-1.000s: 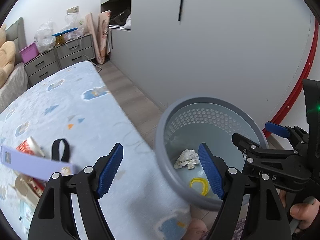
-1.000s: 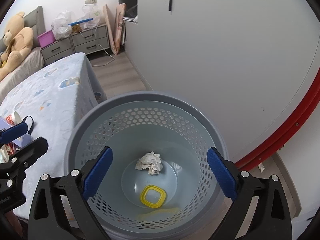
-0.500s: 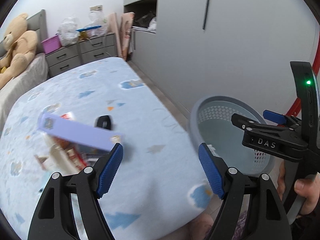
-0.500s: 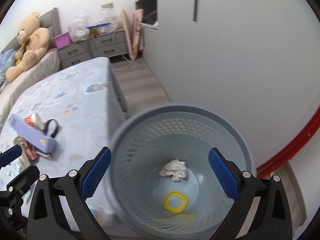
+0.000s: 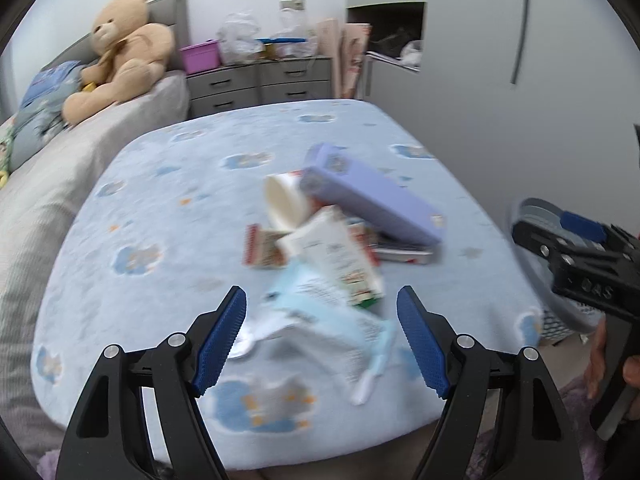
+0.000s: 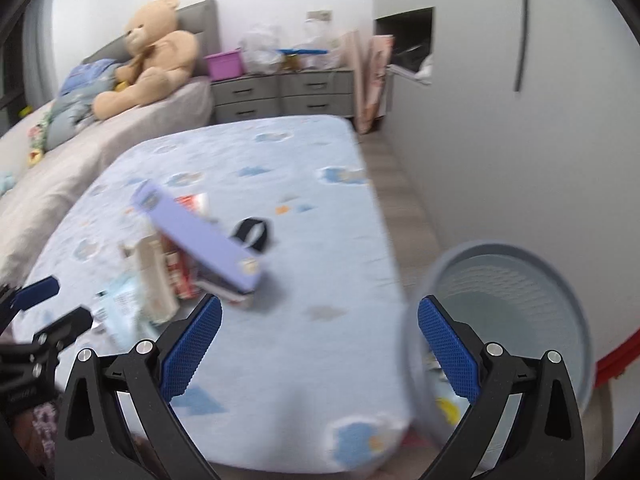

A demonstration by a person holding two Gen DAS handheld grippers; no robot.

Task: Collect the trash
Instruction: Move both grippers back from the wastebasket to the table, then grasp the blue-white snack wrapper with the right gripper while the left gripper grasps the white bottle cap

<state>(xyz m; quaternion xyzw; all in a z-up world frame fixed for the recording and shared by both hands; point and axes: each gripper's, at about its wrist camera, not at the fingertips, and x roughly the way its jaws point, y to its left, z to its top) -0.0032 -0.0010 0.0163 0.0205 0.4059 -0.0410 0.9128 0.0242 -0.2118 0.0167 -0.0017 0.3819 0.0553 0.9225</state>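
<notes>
Bed [image 5: 168, 216] holds trash pile [image 5: 332, 248] just beyond left gripper [image 5: 320, 336], jaws apart.

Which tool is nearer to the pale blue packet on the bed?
The left tool: the pale blue packet lies just ahead of its open jaws. The right tool, also open, is off to the packet's right, near the grey bin.

Perforated plastic bin [image 6: 520, 280], printed cloth bedsheet [image 5: 180, 208]
</notes>
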